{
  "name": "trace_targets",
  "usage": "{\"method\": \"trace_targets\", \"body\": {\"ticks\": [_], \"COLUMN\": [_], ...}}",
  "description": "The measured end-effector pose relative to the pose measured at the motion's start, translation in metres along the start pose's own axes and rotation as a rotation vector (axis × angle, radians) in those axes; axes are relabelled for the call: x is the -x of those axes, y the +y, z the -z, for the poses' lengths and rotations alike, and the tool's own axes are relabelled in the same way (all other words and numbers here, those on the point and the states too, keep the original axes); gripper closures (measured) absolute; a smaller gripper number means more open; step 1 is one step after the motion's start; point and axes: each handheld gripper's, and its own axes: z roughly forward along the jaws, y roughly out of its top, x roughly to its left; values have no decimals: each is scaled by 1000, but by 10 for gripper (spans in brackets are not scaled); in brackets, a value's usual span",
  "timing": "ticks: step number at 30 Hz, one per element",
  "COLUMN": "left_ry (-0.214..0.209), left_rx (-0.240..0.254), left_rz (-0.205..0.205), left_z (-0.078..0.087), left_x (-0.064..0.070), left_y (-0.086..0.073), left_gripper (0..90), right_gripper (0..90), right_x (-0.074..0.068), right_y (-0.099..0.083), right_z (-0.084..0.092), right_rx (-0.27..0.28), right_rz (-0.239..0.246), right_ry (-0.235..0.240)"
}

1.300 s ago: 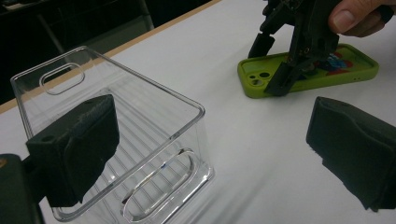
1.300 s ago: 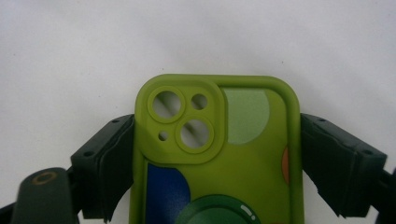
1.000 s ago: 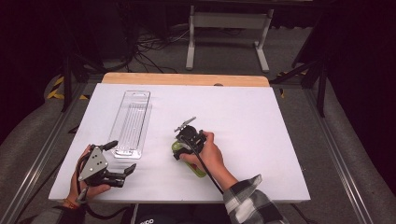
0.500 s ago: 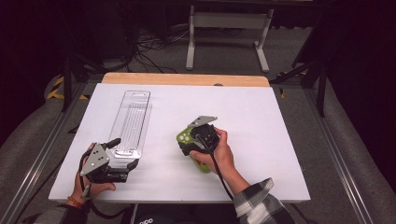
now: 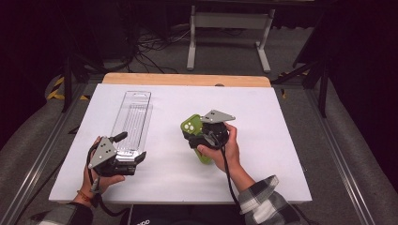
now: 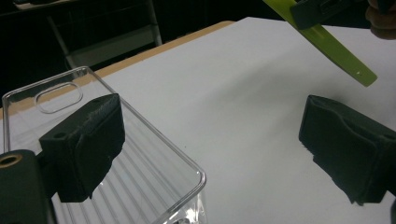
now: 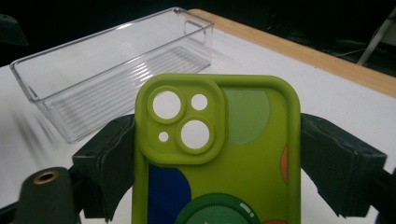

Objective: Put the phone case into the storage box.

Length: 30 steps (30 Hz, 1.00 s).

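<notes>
A green phone case [image 7: 219, 154] with coloured circles and camera cut-outs stands between the pads of my right gripper [image 7: 217, 163], which is shut on its two long edges. In the high view the right gripper [image 5: 195, 133] holds the case [image 5: 191, 125] tilted up off the white table, right of centre. A long clear plastic tray [image 5: 133, 112] lies on the table's left half. My left gripper [image 5: 131, 147] sits at the tray's near end, its jaws open after closing a little. One left pad [image 6: 88, 144] hangs over the tray's near corner [image 6: 187, 163]; neither pad touches it.
The white table top [image 5: 281, 140] has a wooden strip [image 5: 187, 79] along its far edge. Dark floor, cables and a metal stand lie beyond it. The case's lower end [image 6: 327, 42] hangs in the air at the far right of the left gripper view.
The right gripper has risen and shifted right with the phone case, tipping the case upward. The left gripper has edged up and toward the tray's near end.
</notes>
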Motion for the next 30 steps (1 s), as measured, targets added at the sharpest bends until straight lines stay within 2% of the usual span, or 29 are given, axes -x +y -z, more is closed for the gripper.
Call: {"method": "trace_targets", "body": {"ticks": [4,9,10,16,17,22,24,28,30], "left_ry": [-28,-45,-48,-79,-80,-104,-128,-147,-158], "left_rx": [11,-2,-3,7,11,3,-5,1,15], "left_rz": [18,2,-15,3,-13,-14,-16,-8,23], "left_z": [-6,-16,-22,-29,-32,-42,-49,-58,-63], "left_x": [1,6,9,15,19,27,33,39,40], "left_y": [6,13,16,21,22,24,26,30,32], "left_gripper": [77,92,92,97,100,116,120,141,151], "right_gripper": [166,166,166,166,166,166,166,166,166], "right_x": [0,-2,-2,-4,-6,-7,-8,-11,-13], "right_y": [1,1,2,4,4,5,5,5,6], "right_z": [3,8,9,8,7,8,9,9,9], "right_rx": [31,71,80,112,122,144,158,178,189], "right_rz": [3,-13,-11,-25,-17,-19,-27,-17,-16], "right_ry": [-19,-40,-45,-29,-27,-27,-26,-26,-19]}}
